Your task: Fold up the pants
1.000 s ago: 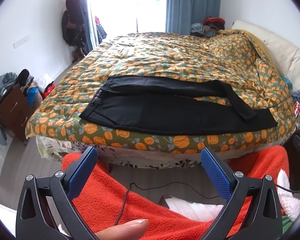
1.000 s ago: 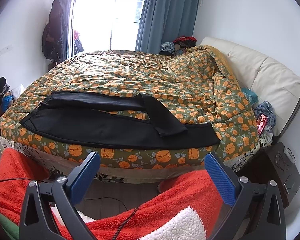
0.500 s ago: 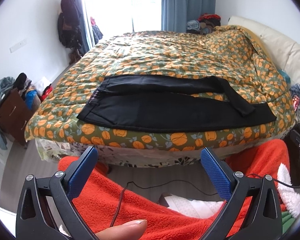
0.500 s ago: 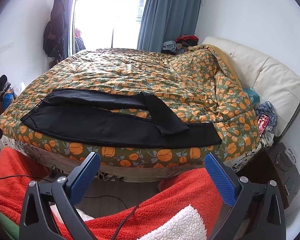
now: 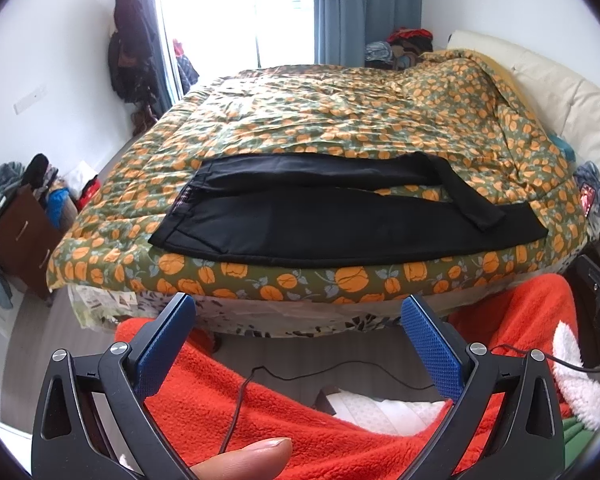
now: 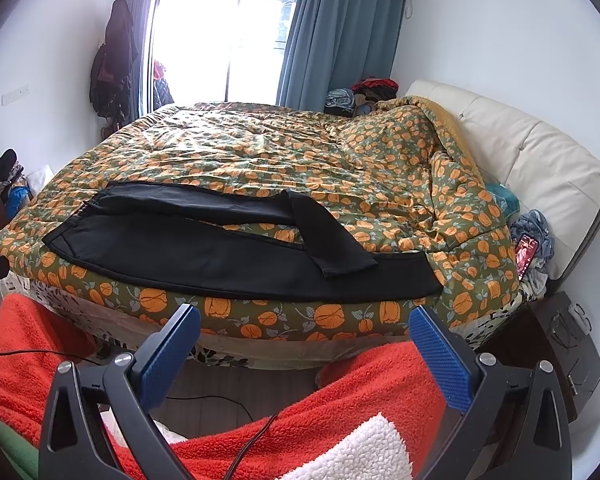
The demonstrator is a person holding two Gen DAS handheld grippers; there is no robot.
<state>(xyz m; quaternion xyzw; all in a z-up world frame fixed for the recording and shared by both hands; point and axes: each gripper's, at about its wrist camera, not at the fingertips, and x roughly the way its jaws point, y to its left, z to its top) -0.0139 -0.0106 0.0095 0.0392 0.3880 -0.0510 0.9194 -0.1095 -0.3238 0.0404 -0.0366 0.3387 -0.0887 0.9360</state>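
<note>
Black pants [image 5: 324, 228] lie flat along the near edge of the bed, waistband to the left, legs to the right. The far leg's end [image 5: 472, 204] is bent back across the near leg. They also show in the right wrist view [image 6: 220, 252]. My left gripper [image 5: 298, 320] is open and empty, held off the bed's near edge over my red fleece lap. My right gripper [image 6: 304, 330] is open and empty, likewise short of the bed edge.
The bed has an orange-flowered quilt [image 5: 340, 120] bunched at the far right by a cream headboard [image 6: 540, 160]. A brown drawer unit with clothes [image 5: 16, 232] stands left, a dark nightstand [image 6: 560, 344] right. A cable [image 5: 300, 372] crosses the floor.
Both grippers have moved slightly closer to the bed. The pants have not moved and both grippers remain open.
</note>
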